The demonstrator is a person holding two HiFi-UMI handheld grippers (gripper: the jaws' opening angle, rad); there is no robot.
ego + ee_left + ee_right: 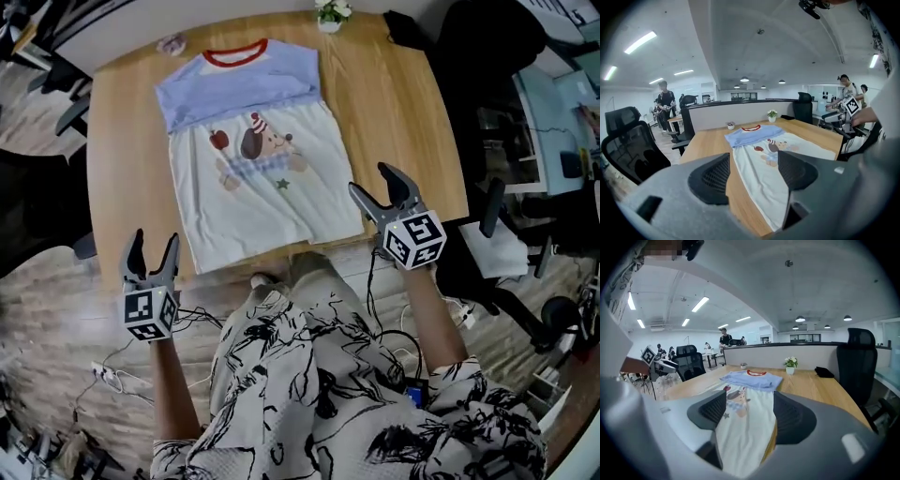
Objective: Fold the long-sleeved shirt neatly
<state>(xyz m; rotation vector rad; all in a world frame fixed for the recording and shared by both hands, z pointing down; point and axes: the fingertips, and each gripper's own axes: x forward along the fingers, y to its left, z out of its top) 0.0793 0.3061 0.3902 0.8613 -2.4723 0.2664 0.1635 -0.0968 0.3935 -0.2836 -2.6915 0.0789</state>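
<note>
The shirt (262, 178) lies flat on the wooden table (394, 112), red collar at the far end. Its blue sleeves are folded across the chest, above a white body with a cartoon print. My left gripper (153, 239) hovers off the table's near left corner, open and empty. My right gripper (368, 178) hangs just right of the shirt's near right hem corner, also open with nothing in it. The left gripper view looks between the parted jaws of the left gripper (753, 161) along the shirt (764, 154). In the right gripper view the shirt (745, 418) lies beyond the right gripper (749, 401).
A small potted plant (330, 14), a tiny pot (172, 42) and a black item (403, 28) sit at the table's far edge. Black office chairs (487, 56) stand on the right, another chair (37, 206) on the left. Cables lie on the floor below.
</note>
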